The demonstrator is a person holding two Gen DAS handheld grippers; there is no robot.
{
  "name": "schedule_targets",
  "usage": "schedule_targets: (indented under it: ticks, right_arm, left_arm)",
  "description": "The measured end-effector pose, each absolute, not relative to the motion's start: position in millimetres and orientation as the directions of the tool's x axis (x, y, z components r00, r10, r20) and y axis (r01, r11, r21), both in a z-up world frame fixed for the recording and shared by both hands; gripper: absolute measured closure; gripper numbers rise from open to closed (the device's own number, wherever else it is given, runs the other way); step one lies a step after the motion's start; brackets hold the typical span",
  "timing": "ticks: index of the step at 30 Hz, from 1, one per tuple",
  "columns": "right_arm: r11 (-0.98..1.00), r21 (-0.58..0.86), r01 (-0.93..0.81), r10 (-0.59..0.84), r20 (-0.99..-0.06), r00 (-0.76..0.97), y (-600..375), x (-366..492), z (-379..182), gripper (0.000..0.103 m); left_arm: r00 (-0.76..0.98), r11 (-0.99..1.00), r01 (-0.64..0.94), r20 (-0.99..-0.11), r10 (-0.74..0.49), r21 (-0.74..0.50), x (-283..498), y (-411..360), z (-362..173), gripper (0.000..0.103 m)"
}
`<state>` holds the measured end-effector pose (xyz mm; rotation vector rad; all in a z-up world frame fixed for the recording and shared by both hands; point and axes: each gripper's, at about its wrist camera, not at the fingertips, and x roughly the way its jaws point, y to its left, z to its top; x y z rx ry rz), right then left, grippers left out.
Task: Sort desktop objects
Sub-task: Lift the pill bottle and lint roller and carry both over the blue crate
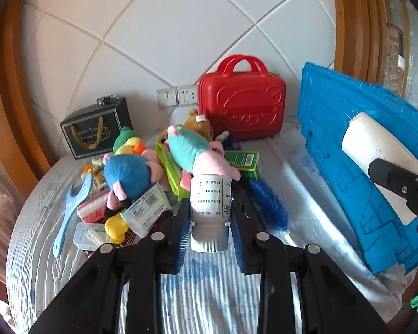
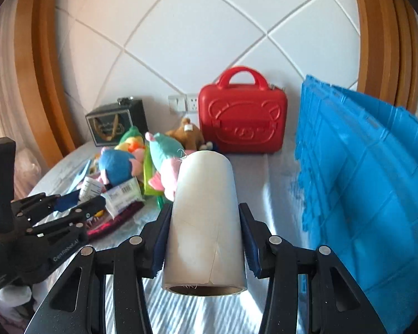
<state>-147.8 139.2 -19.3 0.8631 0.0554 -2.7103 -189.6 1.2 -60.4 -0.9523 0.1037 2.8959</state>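
I am gripping a white pill bottle (image 1: 209, 211) between the pads of my left gripper (image 1: 209, 220), lifted clear of the striped cloth (image 1: 203, 300), while my right gripper (image 2: 204, 239) is clasping a white paper roll (image 2: 204, 222) lengthwise. Ahead of both tools the plush toys (image 1: 192, 153) are lying in a heap, the red case (image 2: 242, 118) is standing beyond them, and the blue crate (image 2: 362, 181) is rising to my right.

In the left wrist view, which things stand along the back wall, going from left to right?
Dark gift box → white wall sockets → red carrying case → blue plastic crate, tilted at the right edge.
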Motion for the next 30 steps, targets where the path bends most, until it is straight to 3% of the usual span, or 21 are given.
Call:
schedule_targets:
  ticks: [7,14,21,30]
  right_arm:
    - [-0.975,0.039,0.220,-0.218,-0.381,-0.898,194,-101,47,0.058]
    - [-0.998,-0.024,0.064,-0.057,-0.235,-0.970,275,-61,82,0.058]
    - [-0.993,-0.032,-0.111,0.115,-0.204,-0.972,376,-46,88,0.058]
    - [-0.977,0.004,-0.211,0.201,-0.290,-0.936,460,-63,60,0.058]
  left_arm:
    - [-0.880,-0.981,-0.195,-0.445,0.166,0.019,-161,72,3,0.076]
    - [-0.874,-0.946,-0.323,-0.378,0.304,-0.014,-146,171,41,0.076]
    - [-0.839,-0.905,-0.425,-0.381,0.388,0.014,-132,275,55,0.076]
    - [-0.796,-0.878,-0.473,-0.464,0.389,0.076,-132,358,43,0.076]
